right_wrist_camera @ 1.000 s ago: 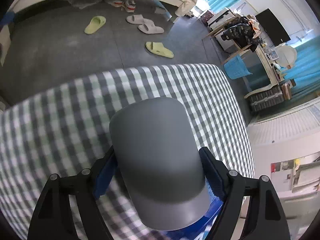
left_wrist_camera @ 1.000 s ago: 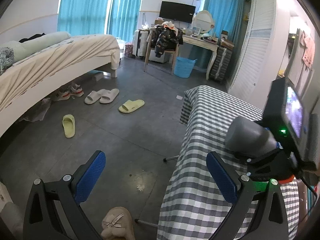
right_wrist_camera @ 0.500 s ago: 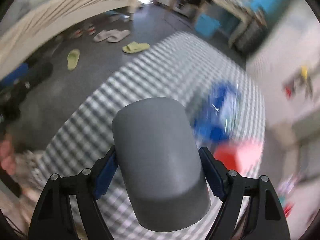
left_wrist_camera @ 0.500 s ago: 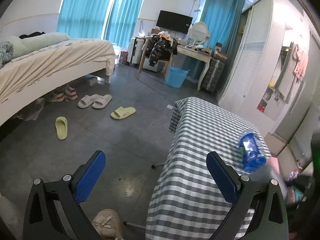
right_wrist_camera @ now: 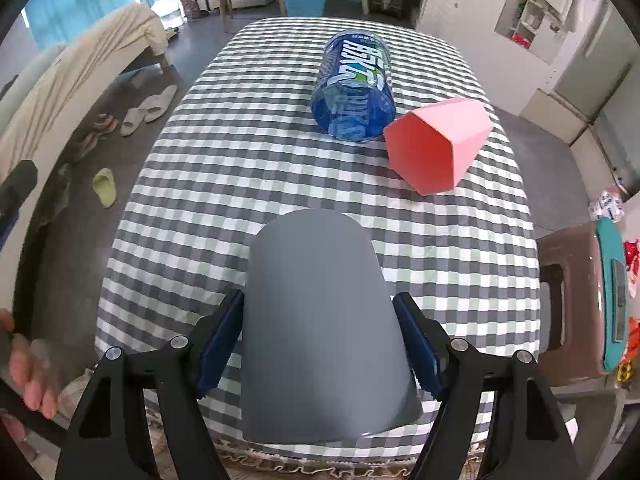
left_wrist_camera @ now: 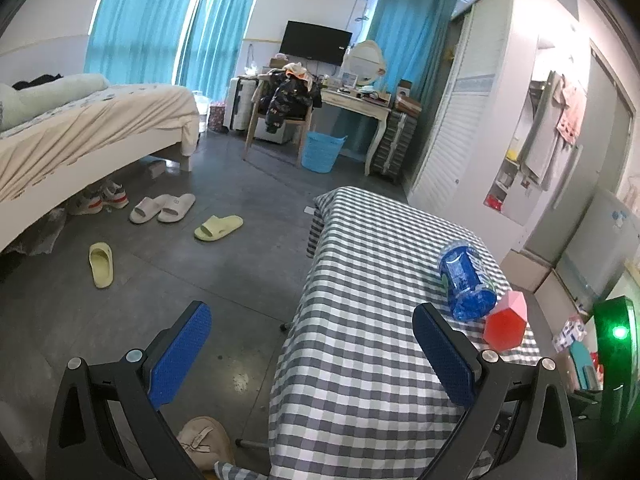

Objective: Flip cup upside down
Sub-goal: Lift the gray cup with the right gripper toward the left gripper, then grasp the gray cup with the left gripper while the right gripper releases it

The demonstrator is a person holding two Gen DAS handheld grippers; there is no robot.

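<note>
My right gripper (right_wrist_camera: 320, 344) is shut on a plain grey cup (right_wrist_camera: 320, 320), one blue pad on each side. The cup's closed base points away from the camera, over the near part of the checked table (right_wrist_camera: 224, 168); its wide rim is nearest the camera. I cannot tell whether it touches the cloth. My left gripper (left_wrist_camera: 316, 352) is open and empty, held off the table's left edge over the floor. The grey cup does not show in the left wrist view.
A blue-labelled water bottle (right_wrist_camera: 354, 84) lies on its side at the table's far middle, also in the left wrist view (left_wrist_camera: 466, 280). A pink hexagonal cup (right_wrist_camera: 436, 146) lies against it (left_wrist_camera: 505, 326). A brown stool (right_wrist_camera: 572, 296) stands right of the table. Slippers (left_wrist_camera: 218, 228) lie on the floor.
The right gripper has swung round with the grey cup, now facing down the table towards the bottle and pink cup. The left view has lifted; the cup and right gripper have left it.
</note>
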